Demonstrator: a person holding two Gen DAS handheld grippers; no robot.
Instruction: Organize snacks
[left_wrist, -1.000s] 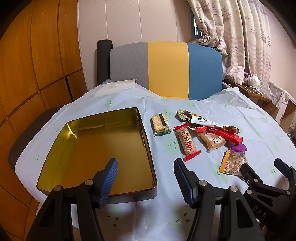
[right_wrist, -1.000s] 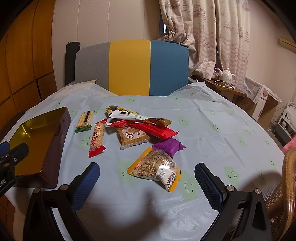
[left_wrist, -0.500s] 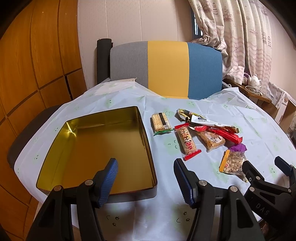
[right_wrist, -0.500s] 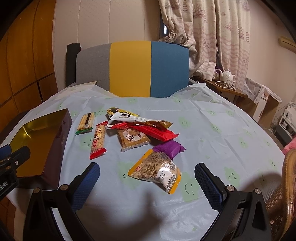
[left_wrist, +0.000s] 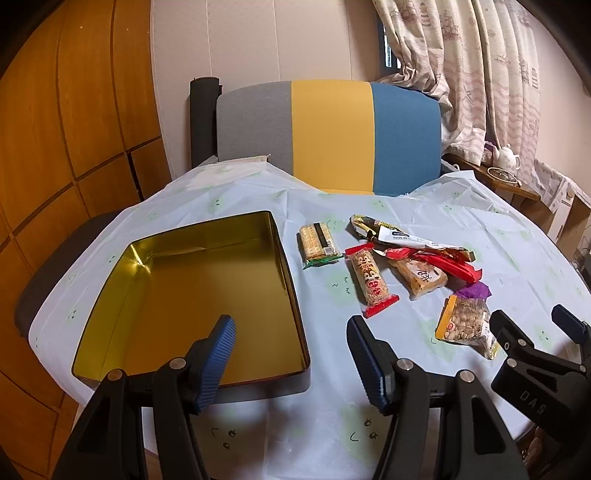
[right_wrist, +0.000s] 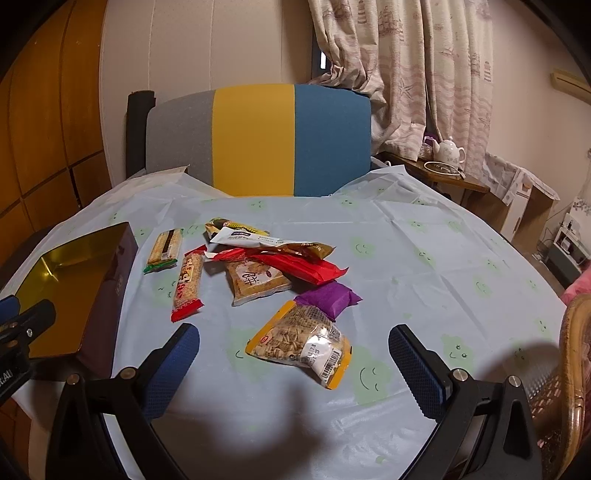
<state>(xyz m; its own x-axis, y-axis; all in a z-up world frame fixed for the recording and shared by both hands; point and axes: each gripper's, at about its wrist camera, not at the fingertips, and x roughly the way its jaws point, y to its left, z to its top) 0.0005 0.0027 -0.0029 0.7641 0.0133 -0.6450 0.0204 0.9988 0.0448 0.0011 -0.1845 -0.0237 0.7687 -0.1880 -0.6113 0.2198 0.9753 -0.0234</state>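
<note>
Both tools look alike: the left gripper (left_wrist: 290, 354) and the right gripper (right_wrist: 293, 367) have black plastic arms with silver screw heads and ribbed blue pads (left_wrist: 218, 358) (white lettering marks the right one's body).

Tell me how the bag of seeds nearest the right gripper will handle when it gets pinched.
The seed bag looks like a thin, crinkled film pouch, so it will probably flex rather than stay stiff. Its loose filling may shift and sag. The glossy film could slip between the open right gripper pads.
</note>
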